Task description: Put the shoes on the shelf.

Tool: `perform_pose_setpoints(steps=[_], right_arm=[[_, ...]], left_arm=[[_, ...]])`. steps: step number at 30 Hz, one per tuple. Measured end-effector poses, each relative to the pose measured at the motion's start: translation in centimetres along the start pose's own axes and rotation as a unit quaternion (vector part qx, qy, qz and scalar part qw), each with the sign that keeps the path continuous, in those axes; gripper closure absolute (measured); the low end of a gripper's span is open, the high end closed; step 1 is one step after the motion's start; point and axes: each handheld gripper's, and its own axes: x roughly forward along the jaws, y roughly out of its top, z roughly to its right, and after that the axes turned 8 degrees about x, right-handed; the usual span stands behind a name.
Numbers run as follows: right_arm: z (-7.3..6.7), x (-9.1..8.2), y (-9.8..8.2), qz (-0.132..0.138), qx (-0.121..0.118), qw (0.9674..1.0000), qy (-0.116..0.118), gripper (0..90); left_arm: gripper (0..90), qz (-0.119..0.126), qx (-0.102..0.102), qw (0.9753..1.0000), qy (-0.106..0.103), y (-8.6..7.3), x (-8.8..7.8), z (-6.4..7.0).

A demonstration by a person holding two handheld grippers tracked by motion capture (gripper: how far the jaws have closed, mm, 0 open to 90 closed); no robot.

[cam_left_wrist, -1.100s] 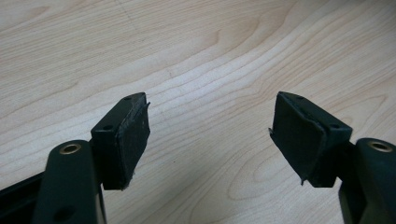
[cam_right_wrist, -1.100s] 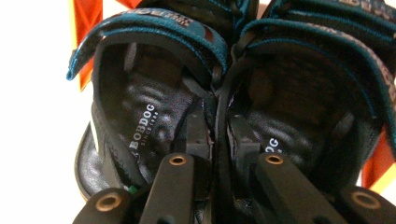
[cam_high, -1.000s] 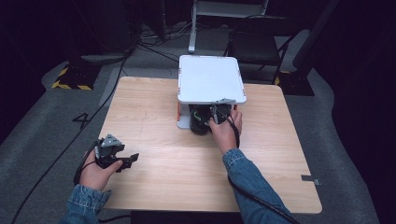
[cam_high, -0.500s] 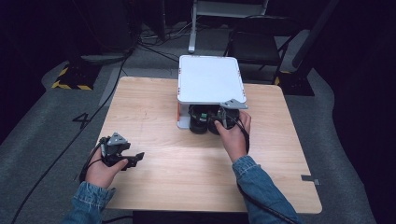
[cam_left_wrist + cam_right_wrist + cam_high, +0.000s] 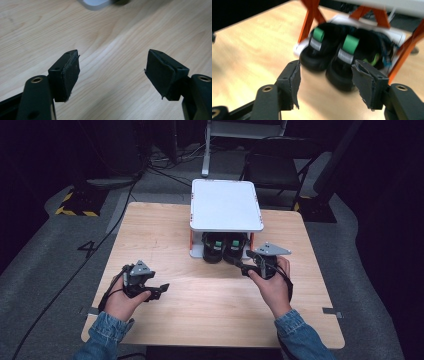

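A pair of black shoes [image 5: 224, 248] with green and grey straps stands side by side on the bottom plate of a small white rack [image 5: 226, 205] with orange legs. In the right gripper view the shoes [image 5: 332, 53] lie just beyond the jaws. My right gripper [image 5: 245, 269] hovers just in front of the rack, at its right. Its jaws have just been opening, and my right gripper [image 5: 325, 82] holds nothing between them. At the table's front left, my left gripper [image 5: 159, 290] is open over bare wood, and my left gripper [image 5: 112, 72] is empty too.
The wooden table [image 5: 165, 235] has free room left, right and in front of the rack. An orange rack leg [image 5: 308, 20] stands beside the left shoe. Beyond the table are dark floor, cables and a chair [image 5: 272, 167].
My right gripper has pulled back out from under the rack, toward the person and to the right, with its jaws now apart; the shoes stayed. My left hand drifted slightly to the right.
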Motion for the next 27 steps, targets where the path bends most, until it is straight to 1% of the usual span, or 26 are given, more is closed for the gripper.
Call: perform_pose_setpoints(steps=[1,2,3,4,6,8,9,10,11,13,14,15,16,17,18,19,20,21,22,23,24,25,26,27], right_arm=[[0.1,-0.4,-0.8,-0.017,-0.001,0.9999,0.004,42.1],[0.1,-0.4,-0.8,-0.017,-0.001,0.9999,0.004,42.1],[0.2,-0.5,-1.2,-0.022,0.002,0.9997,0.003,42.3],[0.2,-0.6,-1.7,-0.030,0.003,0.9995,0.002,43.1],[0.4,-0.5,-2.4,-0.040,0.005,0.9992,0.001,43.4],[0.5,-0.3,-3.1,-0.051,0.010,0.9986,-0.002,43.9],[0.8,0.1,-3.7,-0.056,0.013,0.9983,-0.006,44.1],[0.8,0.1,-3.7,-0.056,0.013,0.9983,-0.006,44.1],[1.0,0.5,-4.0,-0.060,0.018,0.9980,-0.010,44.1],[1.1,1.0,-4.3,-0.063,0.020,0.9977,-0.014,43.9],[1.3,1.6,-4.6,-0.066,0.019,0.9974,-0.021,42.9],[1.5,2.0,-4.8,-0.066,0.021,0.9973,-0.025,41.8],[1.6,2.3,-4.9,-0.066,0.025,0.9971,-0.028,41.0],[1.6,2.3,-4.9,-0.066,0.025,0.9971,-0.028,41.0],[1.8,2.6,-5.0,-0.064,0.027,0.9971,-0.031,40.3],[2.0,3.0,-5.1,-0.062,0.030,0.9969,-0.037,39.3],[2.2,3.3,-5.1,-0.061,0.033,0.9968,-0.042,38.3],[2.5,4.0,-5.1,-0.055,0.040,0.9968,-0.042,37.1],[2.5,4.0,-5.1,-0.055,0.040,0.9968,-0.042,37.1],[2.6,4.3,-5.1,-0.055,0.042,0.9967,-0.042,36.8],[2.6,4.6,-5.0,-0.055,0.039,0.9968,-0.044,36.6],[2.7,5.2,-4.9,-0.053,0.037,0.9968,-0.047,35.8],[2.7,5.2,-4.9,-0.053,0.037,0.9968,-0.047,35.8],[2.8,5.8,-4.8,-0.051,0.033,0.9968,-0.051,35.0]], left_arm=[[27.2,0.001,0.013,0.9999,-0.007,0.3,0.7,0.6],[26.9,0.001,0.013,0.9999,-0.007,0.3,0.7,0.6],[26.9,0.001,0.018,0.9998,-0.009,0.5,1.2,0.9],[26.4,0.002,0.026,0.9996,-0.006,0.6,1.5,1.1],[26.4,0.003,0.034,0.9994,-0.011,1.0,2.6,1.7],[26.7,0.001,0.042,0.9990,-0.012,1.4,3.6,1.9],[29.4,0.009,0.060,0.9981,-0.008,1.9,4.9,2.1],[33.5,0.009,0.060,0.9981,-0.008,1.9,4.9,2.1],[33.5,0.011,0.067,0.9977,-0.005,2.1,5.4,2.2],[35.1,0.013,0.054,0.9985,-0.002,2.5,6.2,2.3],[37.8,0.017,0.048,0.9987,-0.004,2.7,6.7,2.3],[41.7,0.023,0.033,0.9991,-0.010,3.2,7.8,2.3],[43.8,0.023,0.033,0.9991,-0.010,3.2,7.8,2.3],[43.8,0.024,0.023,0.9994,-0.008,3.5,8.3,2.3],[43.9,0.028,0.014,0.9995,-0.001,3.8,8.9,2.3],[44.3,0.032,0.011,0.9994,0.007,4.0,9.5,2.2],[44.4,0.033,0.009,0.9993,0.015,4.3,10.2,2.1],[43.6,0.031,0.015,0.9990,0.027,5.0,11.5,1.9],[43.4,0.031,0.015,0.9990,0.027,5.0,11.5,1.9],[43.4,0.032,0.017,0.9990,0.029,5.4,12.0,1.8],[43.4,0.040,0.010,0.9987,0.029,5.7,12.6,1.9],[43.4,0.039,0.007,0.9988,0.028,6.0,13.1,1.9],[43.4,0.037,0.014,0.9988,0.028,6.3,13.6,1.9],[44.8,0.040,0.023,0.9985,0.028,6.9,14.4,1.9]])
